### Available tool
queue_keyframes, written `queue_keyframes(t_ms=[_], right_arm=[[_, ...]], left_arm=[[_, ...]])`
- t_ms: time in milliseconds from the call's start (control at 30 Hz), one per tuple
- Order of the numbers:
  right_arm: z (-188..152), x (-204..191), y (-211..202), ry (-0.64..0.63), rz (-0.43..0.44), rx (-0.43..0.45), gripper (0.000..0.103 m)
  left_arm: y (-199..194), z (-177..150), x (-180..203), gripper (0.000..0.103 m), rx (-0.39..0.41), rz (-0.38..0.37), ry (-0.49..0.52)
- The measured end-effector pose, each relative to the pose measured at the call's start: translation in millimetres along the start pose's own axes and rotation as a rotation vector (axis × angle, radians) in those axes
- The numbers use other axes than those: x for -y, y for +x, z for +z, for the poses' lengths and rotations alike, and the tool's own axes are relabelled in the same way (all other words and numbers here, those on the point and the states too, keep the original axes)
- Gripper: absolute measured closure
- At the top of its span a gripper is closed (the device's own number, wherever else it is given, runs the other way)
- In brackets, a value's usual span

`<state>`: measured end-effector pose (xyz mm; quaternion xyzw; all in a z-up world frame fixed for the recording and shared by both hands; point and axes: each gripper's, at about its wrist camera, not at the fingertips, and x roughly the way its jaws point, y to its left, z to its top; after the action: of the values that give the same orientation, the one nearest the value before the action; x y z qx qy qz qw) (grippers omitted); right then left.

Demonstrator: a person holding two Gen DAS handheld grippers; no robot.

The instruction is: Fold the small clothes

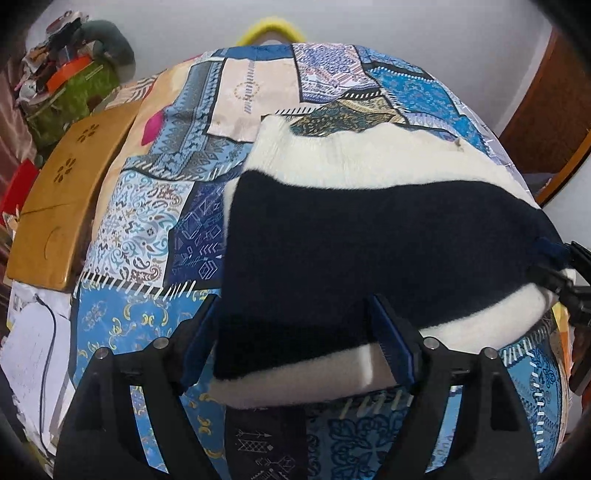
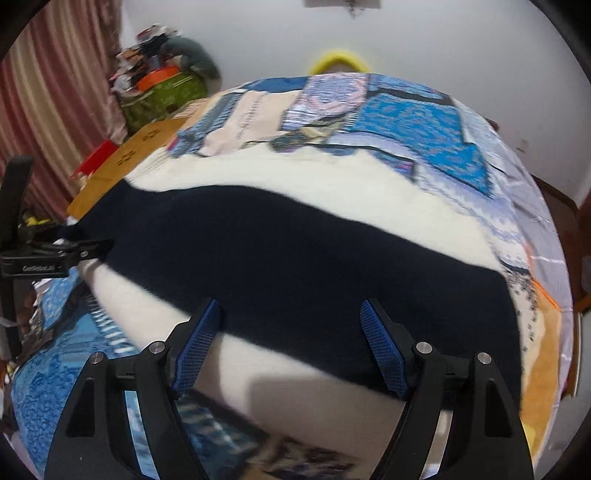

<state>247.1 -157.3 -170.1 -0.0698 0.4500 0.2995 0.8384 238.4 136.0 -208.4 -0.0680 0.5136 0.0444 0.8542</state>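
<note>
A small fleece garment with a wide dark navy band (image 1: pixel 369 236) between white bands (image 1: pixel 369 155) lies flat on the patterned bedspread (image 1: pixel 147 206). In the right wrist view the navy band (image 2: pixel 314 258) and the white near edge (image 2: pixel 295 391) fill the middle. My left gripper (image 1: pixel 291 306) is open, its blue pads astride the garment's near left corner. My right gripper (image 2: pixel 290 306) is open over the garment's near edge. The right gripper's tip shows at the right edge of the left wrist view (image 1: pixel 570 273), and the left gripper shows at the left of the right wrist view (image 2: pixel 55 254).
A wooden board (image 1: pixel 62 199) lies along the bed's left side. A green bag with clutter (image 1: pixel 77 85) stands at the back left. Papers and a cable (image 1: pixel 37 332) lie at the left. A yellow ring (image 1: pixel 271 27) shows behind the bed. A striped curtain (image 2: pixel 55 92) hangs at the left.
</note>
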Motion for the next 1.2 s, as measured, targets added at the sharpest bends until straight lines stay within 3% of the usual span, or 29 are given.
queue_keyframes(t_ms=[500,667,833,1200], right_arm=[[-40.8,76.6,-43.7,0.245,-0.103,0.022,0.028],[-40.7,71.4,-57.4,0.215,-0.176,0.029,0.028],[-32.6,56.2,-70.7,0.169,-0.168,0.066,0.028],[-9.7,8.4,-66.5,0.074,-0.089,0.112,0.028]], left_arm=[[-15.3,-16.7,-25.5,0.018,0.006,0.030,-0.080],[-30.3,-24.6,-42.6,0.018,0.015,0.017,-0.152],[-43.7,-33.1,-49.1,0.018,0.010,-0.024,-0.213],[-58.5,-48.2,-21.5,0.018,-0.003,-0.112,-0.202]])
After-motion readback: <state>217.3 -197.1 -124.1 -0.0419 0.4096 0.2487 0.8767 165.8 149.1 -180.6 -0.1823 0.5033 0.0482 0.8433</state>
